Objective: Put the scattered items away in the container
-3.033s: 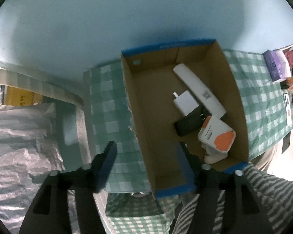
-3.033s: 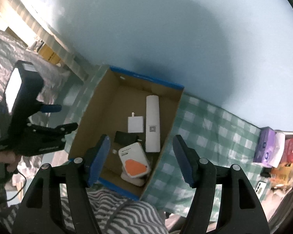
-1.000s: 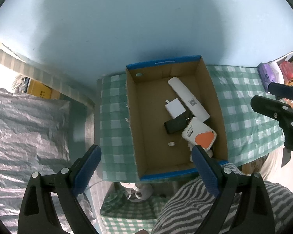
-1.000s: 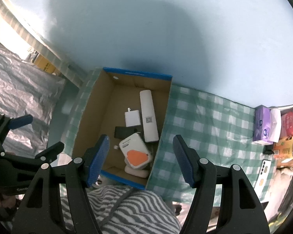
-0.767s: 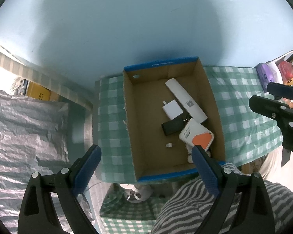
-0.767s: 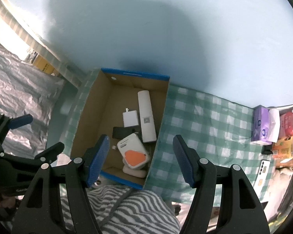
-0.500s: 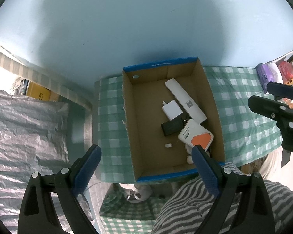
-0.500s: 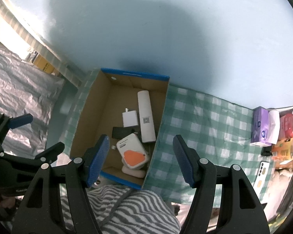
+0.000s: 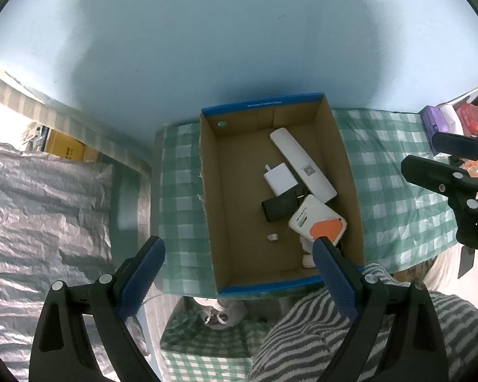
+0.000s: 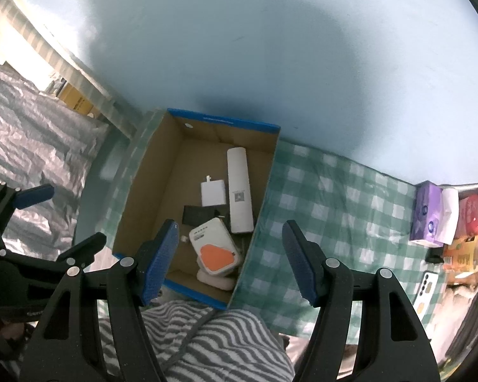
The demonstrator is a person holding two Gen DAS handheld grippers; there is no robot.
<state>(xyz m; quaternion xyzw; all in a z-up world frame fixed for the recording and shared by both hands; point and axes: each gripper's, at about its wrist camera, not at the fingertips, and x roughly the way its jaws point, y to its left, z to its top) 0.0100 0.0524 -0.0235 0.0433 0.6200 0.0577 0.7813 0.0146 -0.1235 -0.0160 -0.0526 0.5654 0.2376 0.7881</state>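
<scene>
A cardboard box with blue rims (image 9: 213,191) (image 10: 137,197) stands on a green checked cloth. In it lie a long white device (image 9: 302,164) (image 10: 239,187), a white charger (image 9: 280,180) (image 10: 212,192), a black block (image 9: 278,208) (image 10: 196,215), a white and orange device (image 9: 318,224) (image 10: 215,250) and a small white bit (image 9: 273,237). My left gripper (image 9: 239,265) is open and empty, high above the box's near end. My right gripper (image 10: 231,254) is open and empty, high above the box's near right corner.
A purple tissue box (image 10: 425,211) and red and orange packets (image 10: 471,219) sit at the cloth's far right, with a phone (image 10: 427,288) nearby. Crinkled silver sheeting (image 9: 41,210) lies to the left. A striped sleeve (image 10: 207,340) is below the grippers.
Both grippers have risen well above the box, and the left one has opened wider. The items in the box have not moved.
</scene>
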